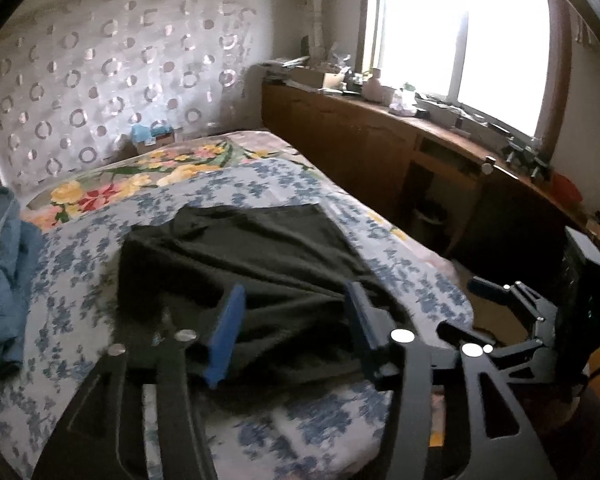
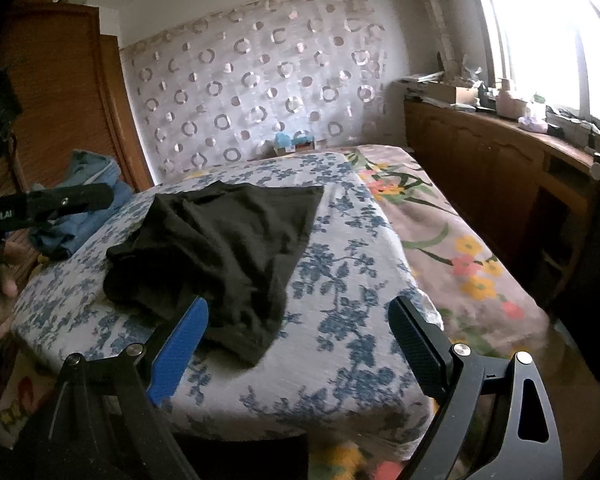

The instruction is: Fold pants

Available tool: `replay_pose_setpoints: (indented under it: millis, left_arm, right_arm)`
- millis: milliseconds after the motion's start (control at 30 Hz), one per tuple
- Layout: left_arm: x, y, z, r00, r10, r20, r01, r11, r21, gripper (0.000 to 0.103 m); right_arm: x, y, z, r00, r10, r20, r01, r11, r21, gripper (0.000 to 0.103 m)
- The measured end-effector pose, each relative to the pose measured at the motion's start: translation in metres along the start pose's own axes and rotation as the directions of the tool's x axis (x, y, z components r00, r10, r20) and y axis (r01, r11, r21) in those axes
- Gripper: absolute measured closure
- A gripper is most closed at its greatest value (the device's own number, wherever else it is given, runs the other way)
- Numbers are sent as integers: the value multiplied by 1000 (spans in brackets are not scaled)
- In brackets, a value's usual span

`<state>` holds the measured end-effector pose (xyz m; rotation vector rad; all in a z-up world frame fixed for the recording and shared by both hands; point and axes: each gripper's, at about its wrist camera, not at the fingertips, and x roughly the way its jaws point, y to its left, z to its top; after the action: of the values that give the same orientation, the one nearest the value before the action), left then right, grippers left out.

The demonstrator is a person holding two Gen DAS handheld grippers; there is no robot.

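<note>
Dark pants [image 1: 240,248] lie crumpled and partly doubled over on the blue-flowered sheet [image 1: 80,280] of a bed. My left gripper [image 1: 296,292] hangs over their near part. Its jaws stand apart, with loose cloth below and between them and neither pad pressing on it. In the right wrist view the pants [image 2: 228,240] spread from the middle toward the near edge. My right gripper [image 2: 300,308] is open above that edge, with the pants' near corner just inside its blue finger [image 2: 180,344]. The right gripper [image 1: 464,306] also shows at the right of the left wrist view.
A blue garment [image 1: 4,280] is heaped on the bed's left side [image 2: 88,208]. A wooden cabinet [image 2: 480,152] with a cluttered top runs under the window on the right. A bright flowered blanket [image 2: 460,248] covers the bed's right part. A small box [image 1: 152,136] sits by the headboard.
</note>
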<state>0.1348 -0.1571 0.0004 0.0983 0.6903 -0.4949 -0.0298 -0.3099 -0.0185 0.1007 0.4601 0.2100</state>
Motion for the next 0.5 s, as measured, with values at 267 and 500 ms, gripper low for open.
replay_pose_setpoints:
  millis: [267, 500]
  left_arm:
    - [-2, 35, -25, 999, 30, -22, -32, 998, -58, 29]
    - [10, 55, -44, 997, 46, -55, -52, 994, -99, 29]
  right_arm:
    - [13, 19, 4, 1000, 22, -8, -23, 999, -43, 15]
    - [34, 29, 11, 996, 86, -31, -88, 994, -66, 46]
